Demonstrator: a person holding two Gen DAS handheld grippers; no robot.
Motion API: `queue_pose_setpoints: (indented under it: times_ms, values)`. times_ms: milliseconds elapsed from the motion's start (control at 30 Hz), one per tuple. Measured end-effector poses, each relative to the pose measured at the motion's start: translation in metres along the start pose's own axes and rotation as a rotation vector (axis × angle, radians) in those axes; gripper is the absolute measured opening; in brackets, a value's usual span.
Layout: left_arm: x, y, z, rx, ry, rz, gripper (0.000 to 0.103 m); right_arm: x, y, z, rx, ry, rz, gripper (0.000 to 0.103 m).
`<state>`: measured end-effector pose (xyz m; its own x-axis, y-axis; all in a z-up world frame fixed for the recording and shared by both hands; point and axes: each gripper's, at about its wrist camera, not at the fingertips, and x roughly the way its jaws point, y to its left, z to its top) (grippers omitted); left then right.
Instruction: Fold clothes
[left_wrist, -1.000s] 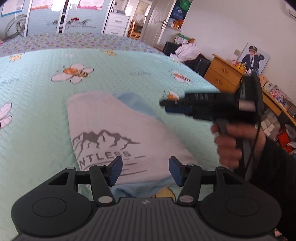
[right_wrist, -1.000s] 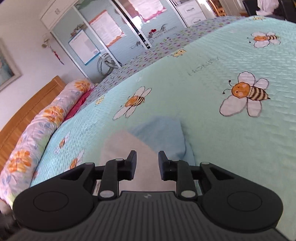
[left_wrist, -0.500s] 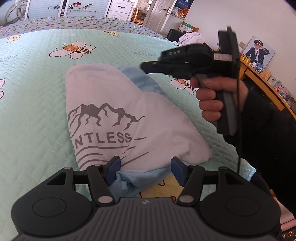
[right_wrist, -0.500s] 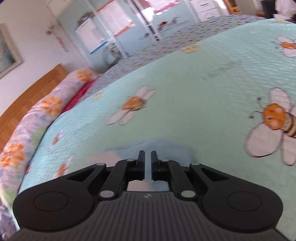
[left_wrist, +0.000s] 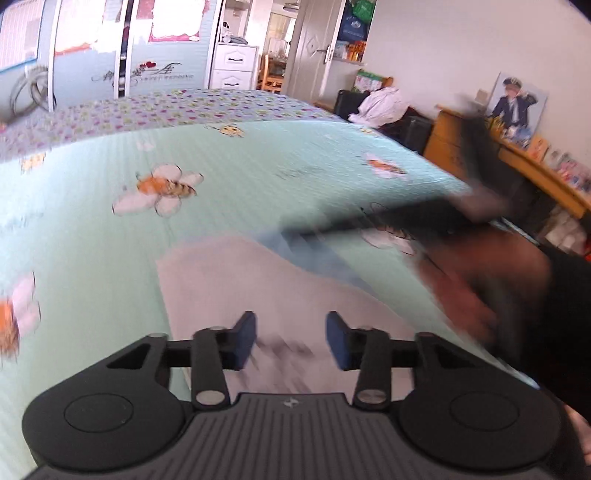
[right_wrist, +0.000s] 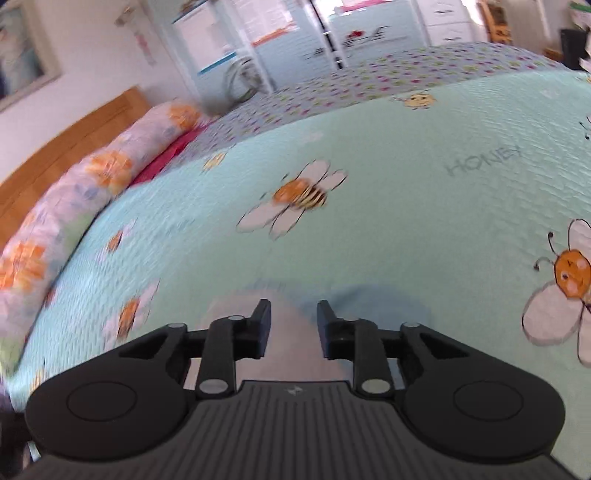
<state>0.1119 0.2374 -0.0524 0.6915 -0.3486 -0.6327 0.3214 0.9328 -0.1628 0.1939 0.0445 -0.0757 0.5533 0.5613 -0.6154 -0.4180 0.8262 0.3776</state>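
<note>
A folded white T-shirt (left_wrist: 236, 291) with a grey print lies on the mint bee-patterned bedspread (left_wrist: 221, 177), a light blue garment (left_wrist: 306, 254) showing at its far edge. My left gripper (left_wrist: 290, 341) stands open just above the shirt's near part, nothing between its blue pads. In the left wrist view the right gripper is a dark blur in a person's hand (left_wrist: 465, 291), over the shirt's right side. In the right wrist view my right gripper (right_wrist: 293, 325) is open above the white shirt (right_wrist: 288, 328) and the blue garment (right_wrist: 376, 302), holding nothing.
A floral bolster (right_wrist: 77, 192) and wooden headboard (right_wrist: 55, 147) line the bed's left side. A wooden dresser (left_wrist: 517, 162) with photos stands right of the bed, with a dark chair holding white laundry (left_wrist: 380, 103). Wardrobe doors (left_wrist: 110, 51) fill the far wall.
My right gripper has gone from nearly shut to open and dropped lower over the shirt's right side. The left gripper tilted up and moved forward over the shirt. Both views are motion-blurred.
</note>
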Motion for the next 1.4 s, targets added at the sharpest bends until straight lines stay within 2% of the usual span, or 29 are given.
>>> queue_pose_setpoints:
  times_ms: [67,133,167,200,233,267,333,400,467,533,600,667,733,800,867,967,1100,1133,1167,1200,1233,1267,1300,1400]
  values:
    - [0.04,0.021,0.017,-0.034,0.057,0.021,0.036,0.003,-0.003,-0.017,-0.056,0.042,-0.041,0.028]
    - [0.082,0.044,0.023,-0.074,0.121,0.055,0.035,0.013,-0.014,-0.028,-0.113,0.081,-0.11,0.022]
    - [0.102,0.056,0.024,-0.096,0.153,0.074,0.021,0.021,-0.027,-0.028,-0.126,0.085,-0.154,0.009]
    - [0.118,0.067,0.026,-0.127,0.178,0.086,0.016,0.018,-0.033,-0.026,-0.118,0.067,-0.16,0.007]
    - [0.115,0.077,0.031,-0.204,0.177,0.071,0.016,0.01,-0.036,-0.023,-0.105,0.044,-0.151,0.0]
    - [0.11,0.084,0.035,-0.263,0.171,0.058,0.015,0.002,-0.038,-0.021,-0.091,0.021,-0.142,0.005]
    - [0.089,0.076,0.036,-0.226,0.119,0.053,0.02,-0.013,-0.043,-0.017,-0.064,-0.026,-0.124,0.007]
    - [0.067,0.067,0.036,-0.19,0.068,0.044,0.041,-0.03,-0.041,-0.019,-0.048,-0.06,-0.077,0.016]
    - [0.057,0.057,0.027,-0.16,0.053,0.002,0.051,-0.038,-0.025,-0.04,-0.076,-0.039,0.006,0.027]
    - [0.06,0.051,0.018,-0.124,0.083,0.01,0.051,-0.029,-0.016,-0.059,-0.122,0.013,-0.003,0.032]
    - [0.052,0.045,0.009,-0.138,0.106,0.037,0.047,-0.024,-0.031,-0.064,-0.025,0.02,-0.026,0.028]
    - [0.044,0.039,0.0,-0.146,0.125,0.056,0.048,-0.028,-0.039,-0.063,0.056,-0.004,-0.029,0.029]
    - [0.02,0.018,-0.016,-0.068,0.103,0.028,0.049,-0.045,-0.028,-0.053,0.059,-0.071,0.007,0.029]
    - [-0.001,-0.008,-0.039,0.051,0.081,0.064,0.049,-0.049,-0.013,-0.039,0.036,-0.074,0.046,0.029]
    - [-0.018,-0.027,-0.066,0.121,0.063,0.117,0.049,-0.04,0.002,-0.027,0.007,-0.066,0.067,0.03]
    - [-0.035,-0.045,-0.103,0.165,0.048,0.111,0.049,-0.003,0.008,-0.011,0.025,-0.004,0.08,0.03]
    - [-0.026,-0.051,-0.128,0.271,0.054,0.148,0.054,0.051,0.013,0.011,0.058,0.086,0.095,0.034]
    - [-0.022,-0.05,-0.13,0.283,0.055,0.149,0.055,0.065,0.008,0.012,0.054,0.11,0.041,0.034]
    - [-0.024,-0.047,-0.126,0.263,0.058,0.136,0.055,0.08,0.001,0.011,0.044,0.134,-0.039,0.021]
    - [-0.026,-0.044,-0.123,0.243,0.061,0.124,0.055,0.08,-0.007,0.011,0.076,0.13,-0.066,0.0]
    - [-0.029,-0.041,-0.12,0.221,0.064,0.111,0.055,0.073,-0.014,0.011,0.127,0.113,-0.07,0.0]
    - [-0.038,-0.04,-0.116,0.191,0.063,0.098,0.055,0.056,-0.012,0.005,0.125,0.089,-0.057,0.009]
    - [-0.045,-0.038,-0.114,0.16,0.047,0.079,0.055,0.036,-0.005,-0.002,0.102,0.061,-0.035,0.023]
    - [-0.065,-0.036,-0.111,0.093,0.012,0.031,0.055,-0.023,0.015,-0.03,0.029,0.001,0.049,0.026]
